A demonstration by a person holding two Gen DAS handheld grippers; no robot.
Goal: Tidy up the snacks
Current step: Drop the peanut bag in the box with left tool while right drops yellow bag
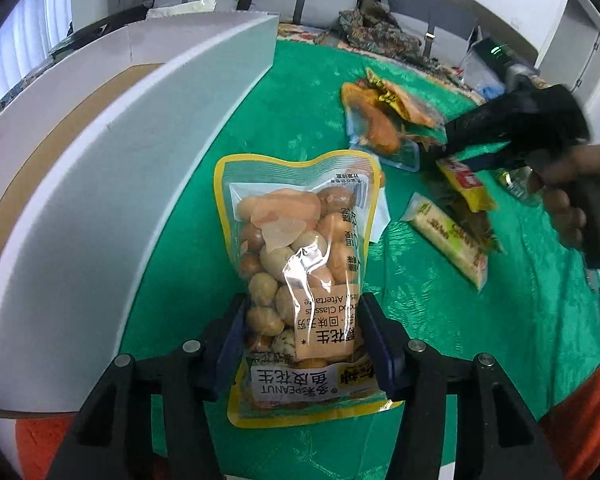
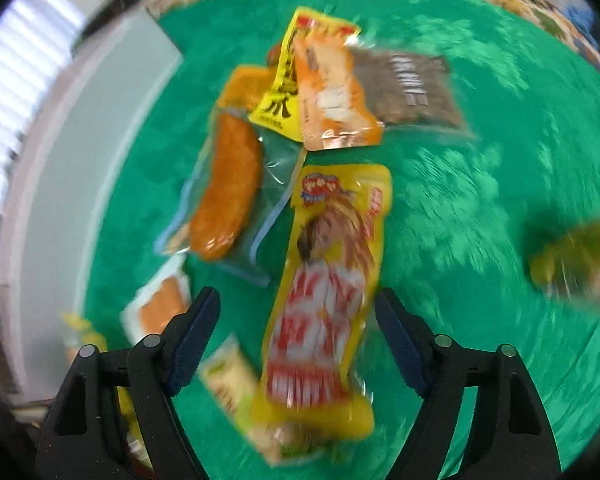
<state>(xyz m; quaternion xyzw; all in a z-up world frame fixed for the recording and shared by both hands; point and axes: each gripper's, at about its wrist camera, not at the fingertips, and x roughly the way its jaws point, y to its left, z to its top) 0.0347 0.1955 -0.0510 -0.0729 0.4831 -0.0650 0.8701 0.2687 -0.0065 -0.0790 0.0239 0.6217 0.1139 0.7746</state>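
Left claw (image 1: pixel 302 344) clamps a yellow-edged clear peanut bag (image 1: pixel 300 264).

Yellow-bordered clear plastic pouch of tan and brown peanuts (image 1: pixel 300 280) against crinkled emerald-green cloth (image 1: pixel 324 92). Long bright-yellow packet (image 2: pixel 328 280) shows red-and-white stripes; beside it, a plain white box wall (image 1: pixel 99 184).

Counted on the green table (image 1: pixel 460 312): one bag of coated peanuts (image 1: pixel 300 256); one long yellow packet with red and white stripes (image 2: pixel 324 292); one clear pouch with an orange piece inside (image 2: pixel 227 196); one orange packet (image 2: pixel 332 96); one dark brown packet (image 2: pixel 412 88); one pale stick packet (image 1: pixel 448 236). One white box (image 1: pixel 99 168). Two claws: left claw (image 1: pixel 302 344), right claw (image 2: pixel 297 340). Further blurred packets, number unclear.
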